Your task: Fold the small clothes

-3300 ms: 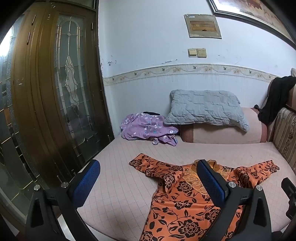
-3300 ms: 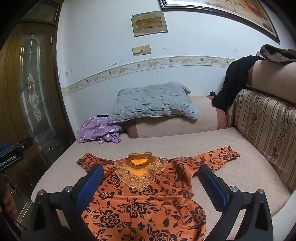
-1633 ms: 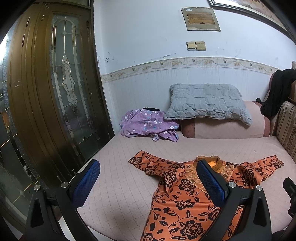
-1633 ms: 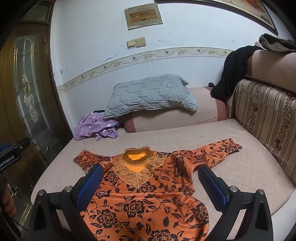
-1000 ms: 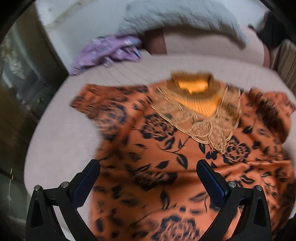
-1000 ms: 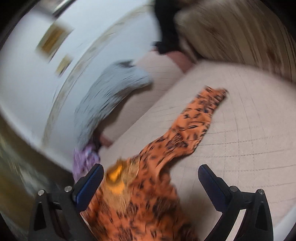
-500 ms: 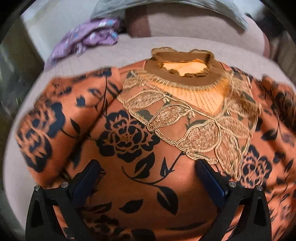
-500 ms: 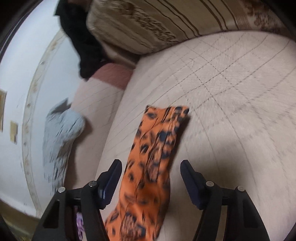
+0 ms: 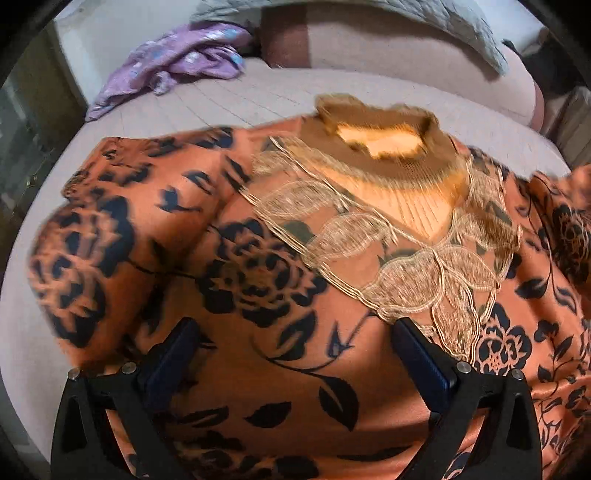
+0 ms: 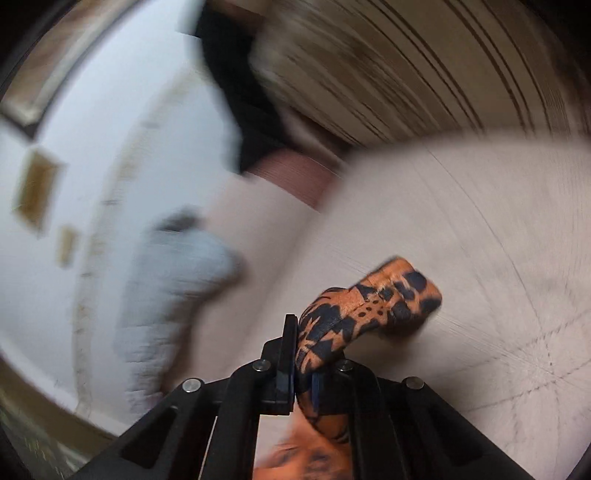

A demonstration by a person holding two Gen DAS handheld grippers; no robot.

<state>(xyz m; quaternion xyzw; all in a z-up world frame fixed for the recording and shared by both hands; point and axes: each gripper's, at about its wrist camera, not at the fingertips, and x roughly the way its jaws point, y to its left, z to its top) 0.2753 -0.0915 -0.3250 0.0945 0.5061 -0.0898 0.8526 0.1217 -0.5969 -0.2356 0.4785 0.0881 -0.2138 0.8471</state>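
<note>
An orange dress with black flowers [image 9: 258,280] lies spread face up on the pink quilted bed, its brown collar and gold lace bib [image 9: 388,229] toward the far side. My left gripper [image 9: 291,354] is open and hovers just above the dress's chest, left of the lace. My right gripper [image 10: 303,373] is shut on the dress's right sleeve [image 10: 369,306]; the cuff end sticks out past the jaws and curls down onto the bed [image 10: 480,258].
A purple garment [image 9: 177,62] lies at the bed's far left. A grey pillow [image 9: 424,14] rests on a pink bolster behind the dress. A striped sofa back [image 10: 424,66] with a black garment [image 10: 243,103] stands to the right.
My right gripper has closed on the sleeve near its cuff and lifted it off the bed. My left gripper has stayed open low over the dress's chest, shifting only slightly.
</note>
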